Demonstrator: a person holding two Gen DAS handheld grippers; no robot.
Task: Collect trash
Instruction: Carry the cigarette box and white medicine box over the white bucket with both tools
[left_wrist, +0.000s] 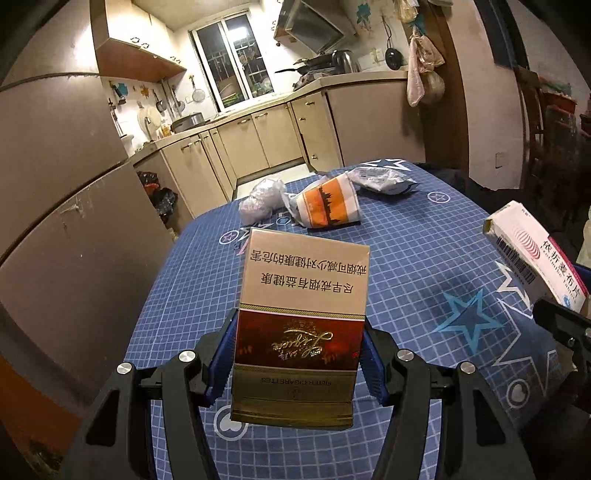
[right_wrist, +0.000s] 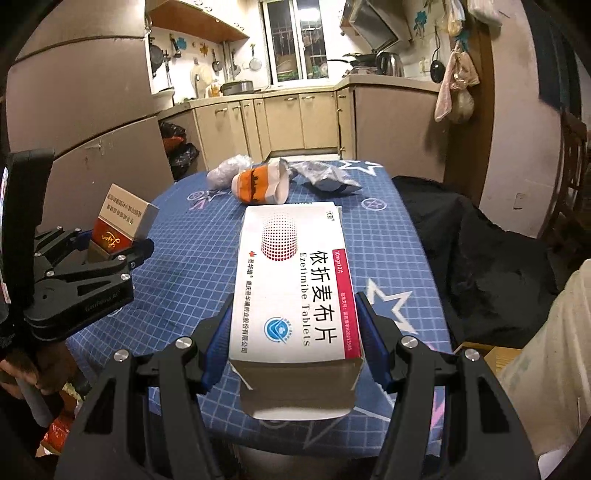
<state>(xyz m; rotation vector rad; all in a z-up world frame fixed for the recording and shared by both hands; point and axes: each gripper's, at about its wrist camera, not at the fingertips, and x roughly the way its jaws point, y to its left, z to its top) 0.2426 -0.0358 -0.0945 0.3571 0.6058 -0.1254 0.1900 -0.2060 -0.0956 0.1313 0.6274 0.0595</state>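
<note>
Clearly, both grippers are loaded. Low in the centre of the left wrist view, the left gripper (left_wrist: 299, 354) has its blue-padded jaws clamped on the 2 long sides of a gold and dark red cardboard cigarette pack (left_wrist: 301, 325), which is held above the blue grid-patterned cloth with star prints covering the counter (left_wrist: 424, 258). Low in the centre of the right wrist view, the right gripper (right_wrist: 293, 343) has its jaws clamped on a white cardboard tablet box with a pink stripe and a red dotted emblem (right_wrist: 295, 280), its near end flap hanging open. Toward the upper centre of the left wrist view, 3 more pieces of rubbish lie close together on the far part of the cloth: a crumpled clear plastic bag (left_wrist: 260, 201), an orange and white paper cup lying on its side (left_wrist: 328, 205) just right of it, and a crinkled silver and dark foil pouch (left_wrist: 384, 181) further right.
</note>
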